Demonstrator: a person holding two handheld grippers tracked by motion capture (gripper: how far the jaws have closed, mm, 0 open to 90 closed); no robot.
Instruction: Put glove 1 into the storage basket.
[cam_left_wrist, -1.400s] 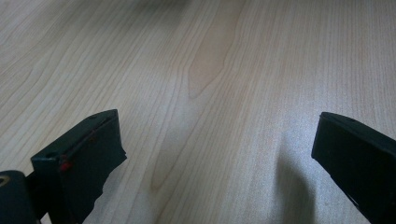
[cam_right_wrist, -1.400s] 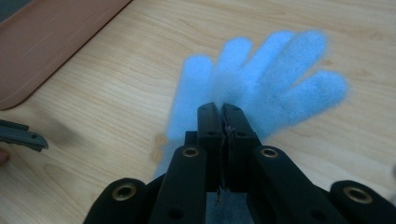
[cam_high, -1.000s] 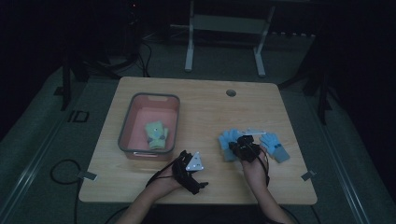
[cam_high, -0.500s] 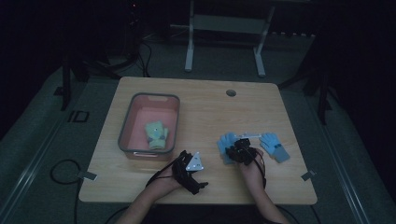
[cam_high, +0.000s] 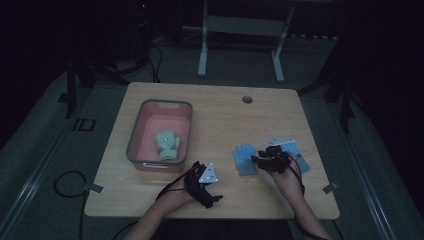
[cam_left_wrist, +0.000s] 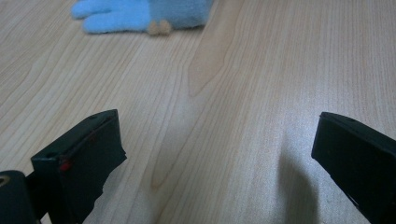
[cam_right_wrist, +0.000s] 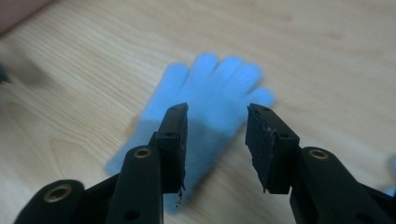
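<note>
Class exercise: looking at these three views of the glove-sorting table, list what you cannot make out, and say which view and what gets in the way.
- Second blue glove, high view: partly covered by the right hand-held gripper.
- Blue glove, right gripper view: motion blur hides its texture.
- Blue glove, left gripper view: cut off by the top edge.
- Green item in the bin, high view: too dim and small to identify.

The glove (cam_right_wrist: 210, 98) is plain light blue, with a small tan spot at its edge, and lies on a pale wood-grain table (cam_high: 220, 120). The bin (cam_high: 137, 132) is pink inside with a grey rim, holding pale green gloves (cam_high: 167, 144).
</note>
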